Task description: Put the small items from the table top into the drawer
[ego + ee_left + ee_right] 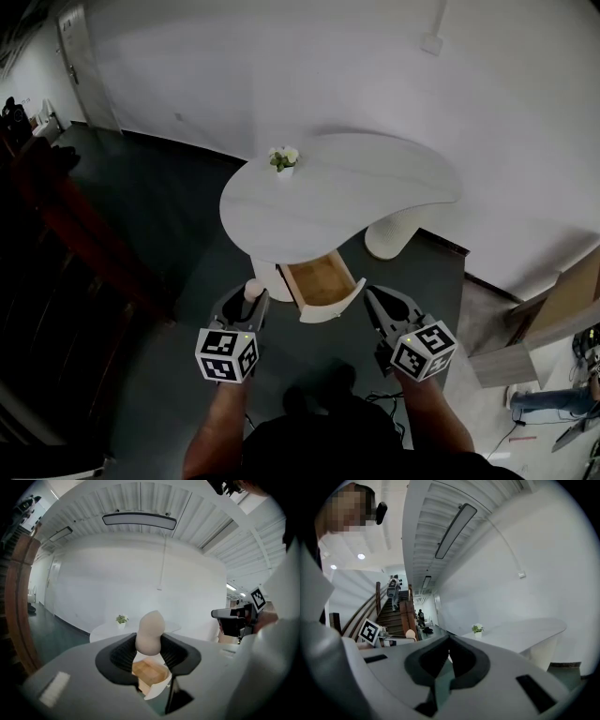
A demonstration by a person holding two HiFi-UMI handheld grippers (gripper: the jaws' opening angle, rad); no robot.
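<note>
The left gripper point(249, 298) pinches a smooth, beige, pear-shaped makeup sponge point(150, 632) just off the near edge of the white kidney-shaped tabletop point(375, 187), left of the open wood-lined drawer point(322, 281). The right gripper point(449, 641) is closed and empty. Only its view shows a wooden staircase point(396, 613). The floor point(169, 206) is dark.

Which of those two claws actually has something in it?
The left claw: a beige egg-shaped sponge sits pinched between its jaws. The right claw has nothing between its closed jaws.
</note>
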